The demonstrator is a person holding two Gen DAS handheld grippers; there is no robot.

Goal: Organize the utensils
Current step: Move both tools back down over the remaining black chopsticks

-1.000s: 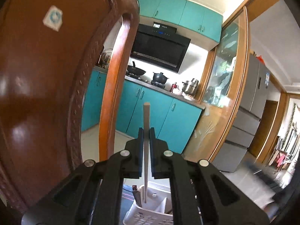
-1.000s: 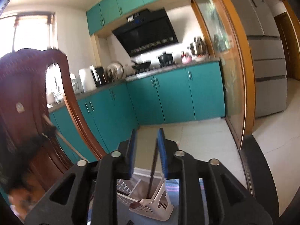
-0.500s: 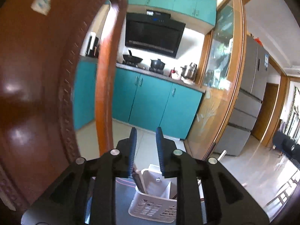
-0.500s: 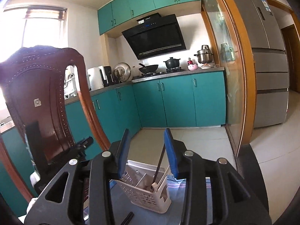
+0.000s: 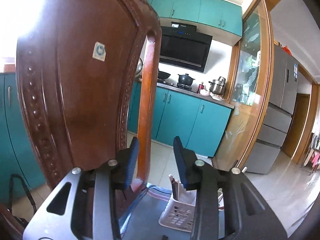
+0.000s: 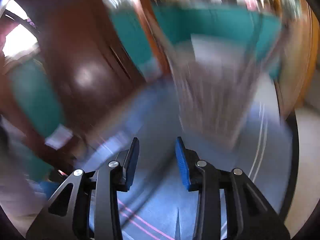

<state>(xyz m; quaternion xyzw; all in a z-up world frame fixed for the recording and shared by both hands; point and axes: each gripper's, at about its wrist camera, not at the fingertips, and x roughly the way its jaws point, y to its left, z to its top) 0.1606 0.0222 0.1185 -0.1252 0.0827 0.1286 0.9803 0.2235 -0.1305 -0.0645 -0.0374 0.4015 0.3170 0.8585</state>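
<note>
Left gripper (image 5: 156, 160) low centre of frame, jaws parted and just been opening, nothing between the pads. White slotted utensil basket (image 5: 180, 214) at lower centre on the blue-covered bench (image 5: 148, 216), wooden chopsticks (image 5: 173, 184) standing upright inside it, just behind the gripper's right finger. Dark wooden chair back (image 5: 80, 84) filling the left half, small white sticker (image 5: 99, 51) with a round blue logo, lettering too small to read. Range hood (image 5: 184, 50) upper centre, brand strip unreadable. Right gripper (image 6: 157, 160) open, empty, over blurred blue cloth (image 6: 160, 210).
</note>
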